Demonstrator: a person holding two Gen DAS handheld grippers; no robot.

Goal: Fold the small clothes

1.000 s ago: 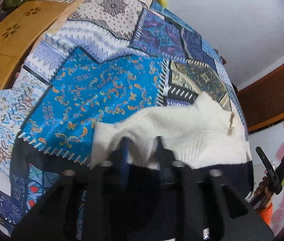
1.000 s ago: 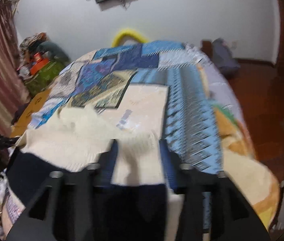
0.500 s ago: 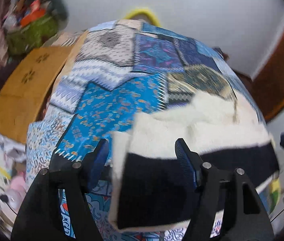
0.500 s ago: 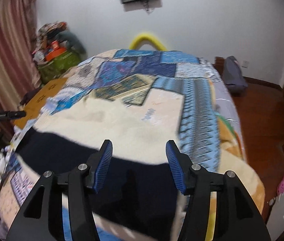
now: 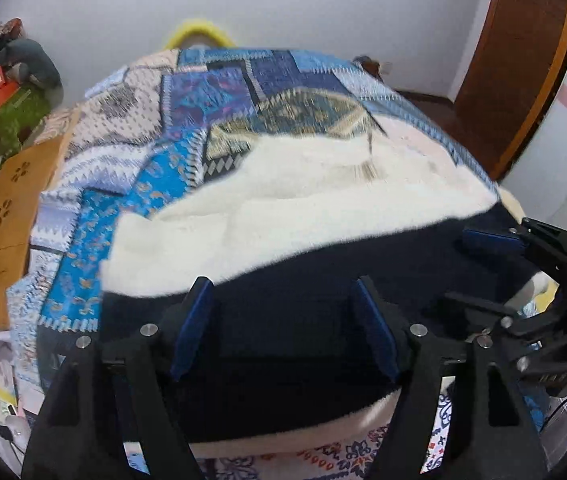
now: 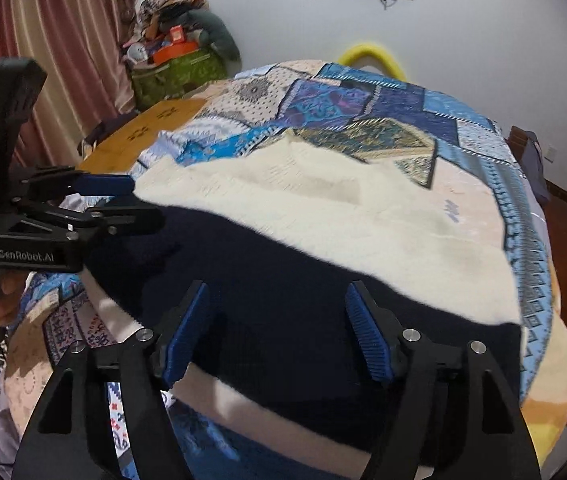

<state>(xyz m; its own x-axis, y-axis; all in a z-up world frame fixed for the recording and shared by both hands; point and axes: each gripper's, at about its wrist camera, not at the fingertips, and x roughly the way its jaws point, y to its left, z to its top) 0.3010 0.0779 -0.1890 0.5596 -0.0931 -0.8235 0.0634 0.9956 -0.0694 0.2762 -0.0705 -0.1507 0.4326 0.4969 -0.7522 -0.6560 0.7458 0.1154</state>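
Observation:
A cream knitted sweater [image 5: 303,200] with a broad navy band [image 5: 295,332] lies spread on the patchwork bedspread [image 5: 203,92]. My left gripper [image 5: 283,292] hovers over the navy band near its left end. Its jaws are opening, and the pads press on nothing. In the right wrist view the same sweater [image 6: 323,208] stretches across the bedspread [image 6: 363,104]. My right gripper [image 6: 277,292] sits over the navy band's right half, jaws opening and gripping nothing. Each gripper shows in the other's view: the right gripper [image 5: 455,266] at the far right, the left gripper [image 6: 147,200] at the left.
A wooden board [image 5: 3,208] leans along the bed's left side, with a green bag and a clothes pile [image 6: 175,64] behind it. Pink curtains [image 6: 63,40] hang at the left. A yellow curved thing [image 6: 371,54] stands past the bed's head. A wooden door [image 5: 523,60] is at the right.
Both grippers held the sweater's cream edge a second ago. They have let go, drawn back and rolled level with jaws wider, and the sweater now lies with its navy band nearest me.

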